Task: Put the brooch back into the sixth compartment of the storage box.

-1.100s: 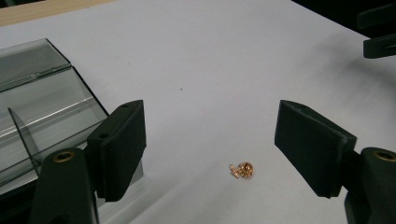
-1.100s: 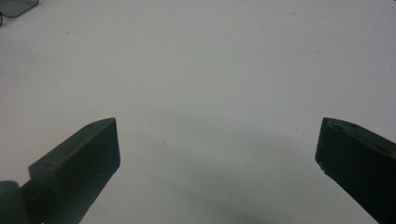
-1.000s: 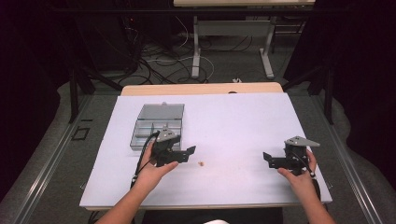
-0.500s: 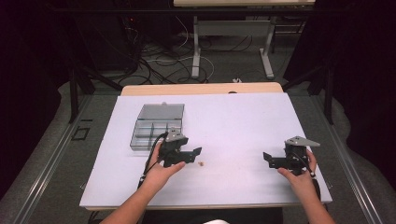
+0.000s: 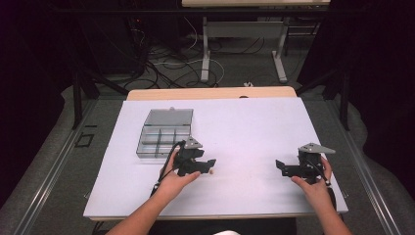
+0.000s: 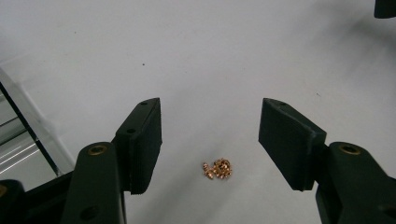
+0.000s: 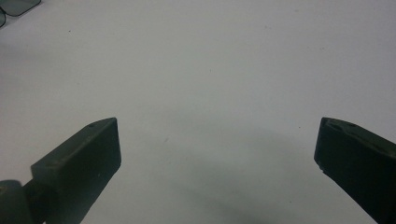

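A small heap of copper-coloured bits (image 6: 217, 168) lies on the white table top, seen as a tiny speck (image 5: 211, 172) in the high view. My left gripper (image 5: 209, 166) (image 6: 210, 126) hangs low over it, its jaws on either side of the heap and not touching it. Those jaws have just been closing and still stand apart. My right gripper (image 5: 281, 166) (image 7: 217, 149) rests at the right of the table, jaws wide open over bare table with nothing between them.
A clear plastic compartment box (image 5: 164, 133) with its lid up stands at the left, just behind the left hand; its edge (image 6: 28, 126) shows in the left gripper view. The white table top (image 5: 254, 127) stretches between the hands. Cables and table legs lie beyond the far edge.
The left hand has moved right and slightly down, away from the box, bringing its gripper over the copper heap. Its jaws have narrowed. The right hand has stayed put.
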The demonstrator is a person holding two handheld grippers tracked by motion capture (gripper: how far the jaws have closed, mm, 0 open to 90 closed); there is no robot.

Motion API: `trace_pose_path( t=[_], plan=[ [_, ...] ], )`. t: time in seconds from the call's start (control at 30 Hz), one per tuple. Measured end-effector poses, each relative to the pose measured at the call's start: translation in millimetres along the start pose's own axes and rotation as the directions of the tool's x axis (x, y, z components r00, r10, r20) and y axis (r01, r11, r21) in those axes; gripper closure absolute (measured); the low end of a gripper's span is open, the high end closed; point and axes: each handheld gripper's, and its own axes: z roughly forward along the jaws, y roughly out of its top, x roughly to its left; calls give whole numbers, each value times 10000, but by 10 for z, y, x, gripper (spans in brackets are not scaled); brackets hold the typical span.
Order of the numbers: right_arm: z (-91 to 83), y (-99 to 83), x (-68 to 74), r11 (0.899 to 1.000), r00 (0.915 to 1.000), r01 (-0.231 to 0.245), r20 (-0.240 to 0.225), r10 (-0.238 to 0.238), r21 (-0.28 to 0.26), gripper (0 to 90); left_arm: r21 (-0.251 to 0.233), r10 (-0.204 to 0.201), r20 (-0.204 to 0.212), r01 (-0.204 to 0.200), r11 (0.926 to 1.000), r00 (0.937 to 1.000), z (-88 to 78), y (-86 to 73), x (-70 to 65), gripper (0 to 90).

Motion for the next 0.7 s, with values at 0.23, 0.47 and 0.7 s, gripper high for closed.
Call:
trace_pose_path(
  t=[0.23,0.47,0.7],
  plan=[
    [4,-1,0,10000,10000,-38,38,38,33,4,402,-70,208,61,9992,9998,80,6,-7,456],
    [5,-1,0,10000,10000,-9,-4,9,37,4,1084,-425,628,355,9935,9971,155,30,2,534],
    [11,-2,0,10000,10000,-11,3,11,58,4,1812,-1048,904,871,9796,9904,227,34,29,572]
  ],
)
